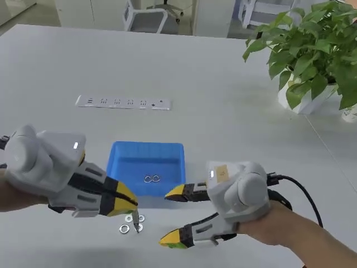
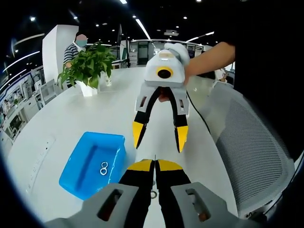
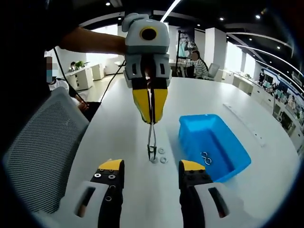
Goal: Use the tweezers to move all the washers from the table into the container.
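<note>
Nearest you, on the right, your right gripper (image 1: pixel 173 216) has its jaws spread wide w/ nothing btwn them; its tips point left, toward the middle of the bench (image 1: pixel 223 111); in the right gripper view the same gripper (image 3: pixel 152 165) shows both yellow tips well apart over bare bench.

Just left of those tips, a few loose washers (image 1: pixel 139 227) lie in a tight cluster on the bench, close in front of the container's near wall; in the right gripper view they (image 3: pixel 164 160) sit just left of the container.

Your left gripper (image 1: pixel 127 204) comes in from the left, jaws pressed together on the tweezers (image 1: pixel 134 220); the tweezers point down, tips in among the loose washers; the right gripper view has the left gripper (image 3: pixel 151 116) facing the camera w/ the tweezers (image 3: pixel 151 137) hanging from its tips down to the cluster; can't tell whether a washer is pinched.

Beyond the cluster is the blue container (image 1: pixel 148 146), open-topped, w/ two washers (image 1: pixel 151 178) lying side by side on its floor, touching, near its front; same pair in the left gripper view (image 2: pixel 103 167).

Farther back, left of centre, a white power strip (image 1: pixel 124 103) lies flat on the bench; far right, a leafy plant (image 1: pixel 312 50) in a white pot stands on the bench.
</note>
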`<state>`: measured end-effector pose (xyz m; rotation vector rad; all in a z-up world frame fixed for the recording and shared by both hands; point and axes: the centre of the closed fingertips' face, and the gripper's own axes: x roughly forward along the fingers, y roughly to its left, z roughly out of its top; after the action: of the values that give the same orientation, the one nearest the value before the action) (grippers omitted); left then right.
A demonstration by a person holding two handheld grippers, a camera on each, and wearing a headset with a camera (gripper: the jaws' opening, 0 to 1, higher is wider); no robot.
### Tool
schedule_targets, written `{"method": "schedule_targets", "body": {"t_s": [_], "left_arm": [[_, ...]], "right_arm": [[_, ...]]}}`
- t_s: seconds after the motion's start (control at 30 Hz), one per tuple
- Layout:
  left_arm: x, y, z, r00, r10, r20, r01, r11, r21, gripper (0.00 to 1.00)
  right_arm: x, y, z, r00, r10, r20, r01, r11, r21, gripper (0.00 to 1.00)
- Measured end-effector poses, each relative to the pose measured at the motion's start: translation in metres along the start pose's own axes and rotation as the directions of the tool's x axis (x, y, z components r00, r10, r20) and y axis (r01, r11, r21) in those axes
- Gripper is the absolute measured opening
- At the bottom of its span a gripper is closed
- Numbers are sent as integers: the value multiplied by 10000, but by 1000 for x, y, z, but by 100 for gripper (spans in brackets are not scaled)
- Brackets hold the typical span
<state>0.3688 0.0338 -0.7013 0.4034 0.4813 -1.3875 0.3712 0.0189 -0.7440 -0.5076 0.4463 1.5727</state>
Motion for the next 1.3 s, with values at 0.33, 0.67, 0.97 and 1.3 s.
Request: {"method": "schedule_targets", "body": {"t_s": [0.33,0.67,0.97,1.3], "left_arm": [[1,0,1,9998,-150,-105,150,9999,3,5],[1,-1,1,9998,-177,-113,177,9998,-18,5],[2,-2,2,9998,-183,-109,182,9998,-32,5],[2,-2,2,9998,-161,-121,160,9998,-69,5]], "right_arm": [[23,1,3,9984,384,-424,-408,9976,-558,30],[40,-1,2,9954,555,-782,-623,9942,-876,22],[50,0,2,9930,697,-952,-784,9928,-904,15],[55,2,-1,9907,675,-1178,-756,9950,-655,11]]}}
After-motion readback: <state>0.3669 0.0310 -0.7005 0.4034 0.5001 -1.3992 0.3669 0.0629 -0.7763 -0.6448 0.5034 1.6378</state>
